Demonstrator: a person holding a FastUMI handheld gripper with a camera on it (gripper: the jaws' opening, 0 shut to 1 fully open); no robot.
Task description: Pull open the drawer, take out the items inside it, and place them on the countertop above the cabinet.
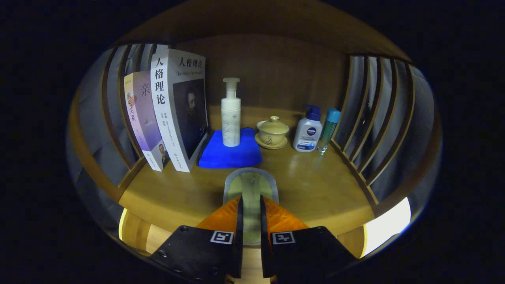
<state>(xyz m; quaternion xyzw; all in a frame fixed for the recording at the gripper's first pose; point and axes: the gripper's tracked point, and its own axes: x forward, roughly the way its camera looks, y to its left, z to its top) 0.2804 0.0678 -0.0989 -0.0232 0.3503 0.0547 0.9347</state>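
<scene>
The tool (251, 207) clamps both fingers on a flat, rounded grey-rimmed pad (251, 183), held over the front of the wooden table (315, 189). Just beyond lies a folded blue cloth (230, 156) bearing a white pump bottle (230, 114). Two books (173, 110) lean at left; a lidded cup (272, 132) and two small bottles (315, 132) stand at right.
</scene>
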